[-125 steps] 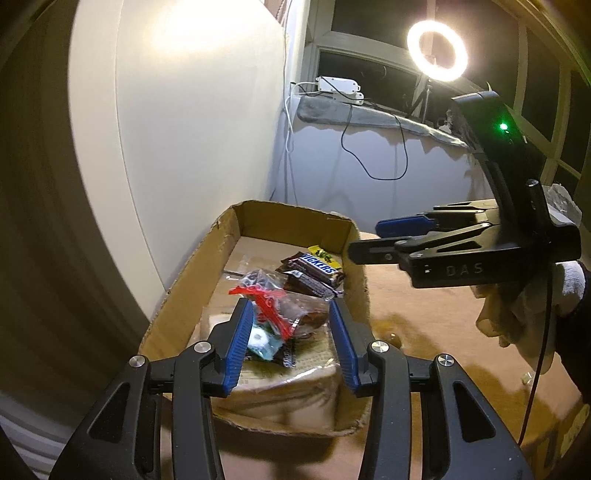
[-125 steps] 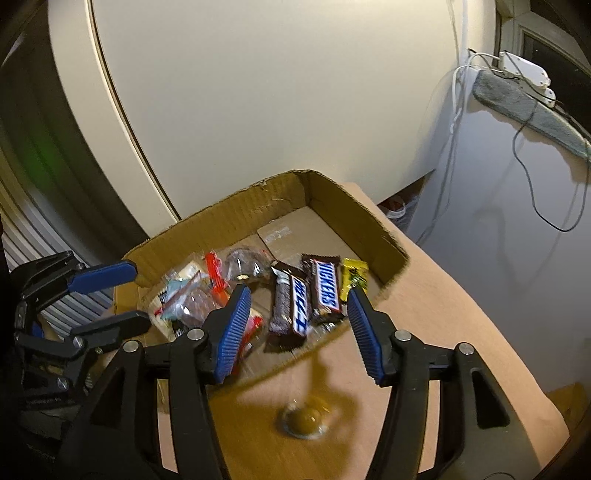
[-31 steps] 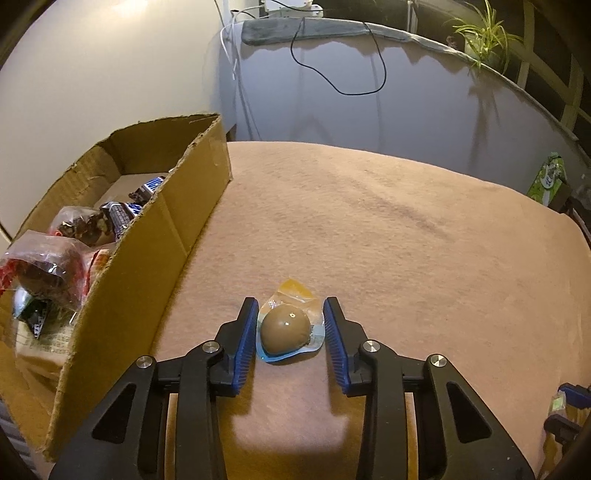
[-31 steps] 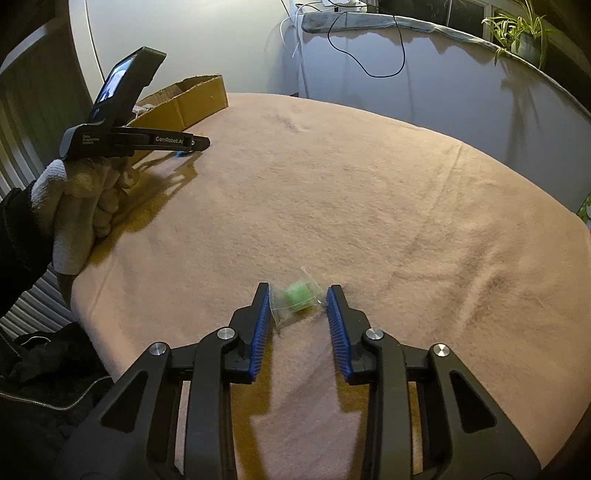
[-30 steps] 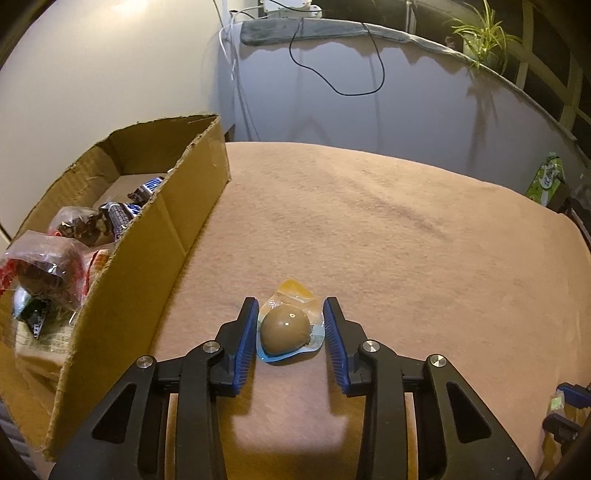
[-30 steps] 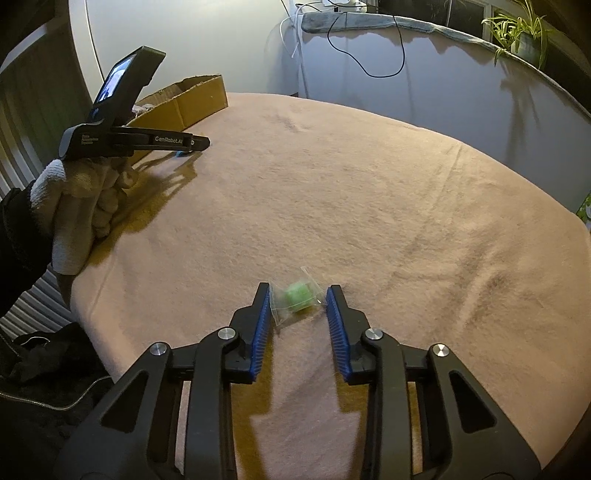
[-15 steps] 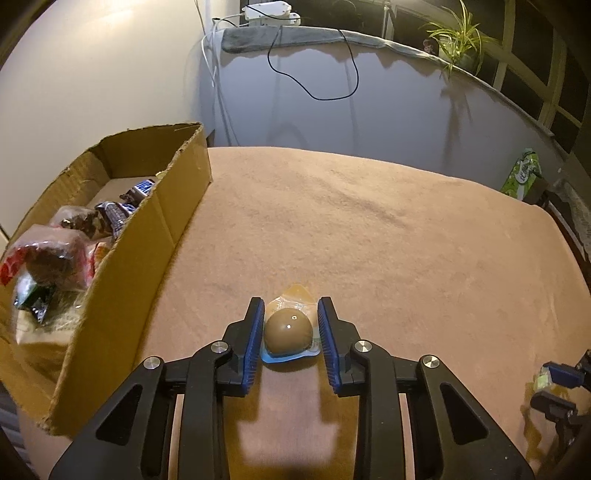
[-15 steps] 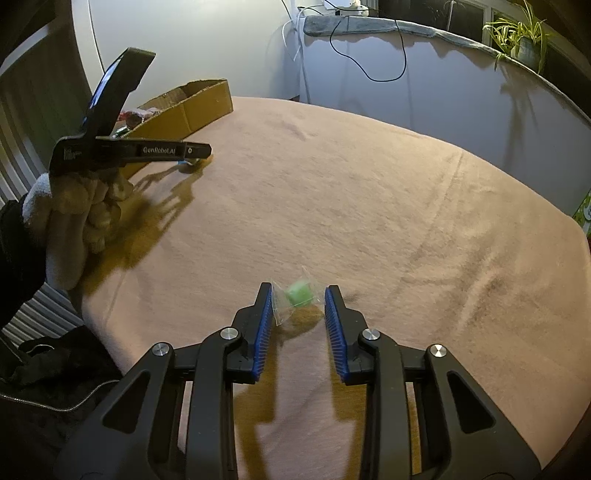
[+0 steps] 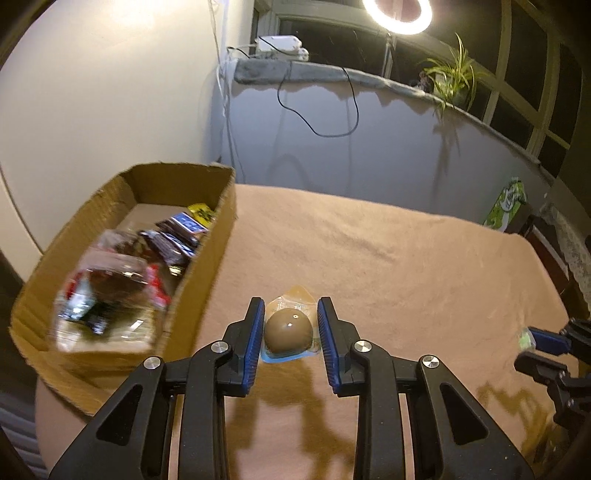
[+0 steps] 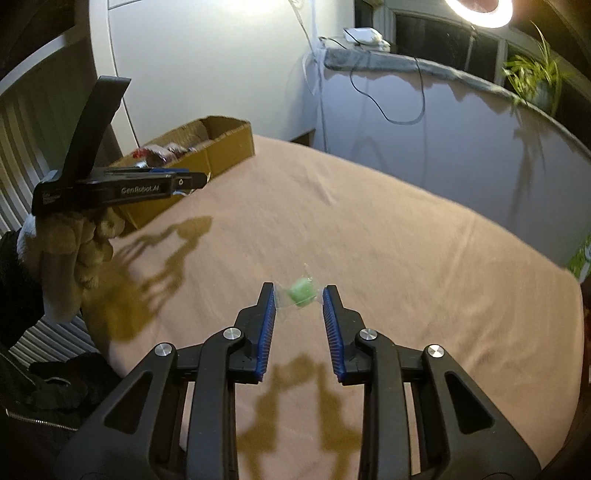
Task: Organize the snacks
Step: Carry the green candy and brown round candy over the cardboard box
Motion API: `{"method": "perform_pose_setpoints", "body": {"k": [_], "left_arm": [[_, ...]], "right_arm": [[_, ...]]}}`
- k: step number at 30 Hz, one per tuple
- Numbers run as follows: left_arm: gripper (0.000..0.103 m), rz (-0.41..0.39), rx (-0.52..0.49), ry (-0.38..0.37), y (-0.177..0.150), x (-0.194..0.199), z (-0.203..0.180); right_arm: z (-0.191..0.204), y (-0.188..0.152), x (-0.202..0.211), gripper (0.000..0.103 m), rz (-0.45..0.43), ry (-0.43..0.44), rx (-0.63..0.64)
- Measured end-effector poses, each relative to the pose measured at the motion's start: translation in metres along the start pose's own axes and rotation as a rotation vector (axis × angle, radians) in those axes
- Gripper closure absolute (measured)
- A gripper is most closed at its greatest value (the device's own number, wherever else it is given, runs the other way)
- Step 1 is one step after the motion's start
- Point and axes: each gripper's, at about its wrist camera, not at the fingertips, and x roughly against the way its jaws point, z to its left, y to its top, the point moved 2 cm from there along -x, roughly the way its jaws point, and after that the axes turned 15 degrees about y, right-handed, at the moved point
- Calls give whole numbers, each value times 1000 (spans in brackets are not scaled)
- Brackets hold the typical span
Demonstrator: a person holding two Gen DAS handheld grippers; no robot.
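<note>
My left gripper (image 9: 291, 320) is shut on a brown domed jelly cup (image 9: 289, 329) with a clear and blue rim, lifted above the tan cloth. To its left stands an open cardboard box (image 9: 218, 236) holding chocolate bars and clear snack bags (image 9: 107, 295). My right gripper (image 10: 298, 298) is shut on a small green candy in a clear wrapper (image 10: 302, 291), raised over the cloth. The left gripper (image 10: 122, 188) shows in the right wrist view beside the box (image 10: 229, 147). The right gripper (image 9: 546, 347) shows at the left view's right edge.
A tan cloth (image 9: 388, 266) covers the round table. A grey curved wall with a black cable (image 9: 325, 122) stands behind it. A green carton (image 9: 508, 201) sits past the table's far right edge. A ring light (image 9: 397, 16) and a plant (image 9: 452, 79) are above.
Both grippers have closed on their snacks and lifted them off the cloth. The left gripper has risen and tilted up, so the box inside shows more.
</note>
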Motion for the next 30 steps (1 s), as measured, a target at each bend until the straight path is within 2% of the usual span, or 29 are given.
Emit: {"method": "perform_pose_setpoints", "body": {"k": [14, 23, 30], "left_arm": [[76, -51, 78, 21, 10, 17, 62], [76, -54, 129, 55, 9, 14, 103], [76, -49, 157, 84, 6, 9, 126]], "right_arm": [[46, 75, -35, 77, -33, 81, 98], [78, 131, -75, 77, -45, 202, 137], [111, 167, -123, 77, -17, 298, 182]]}}
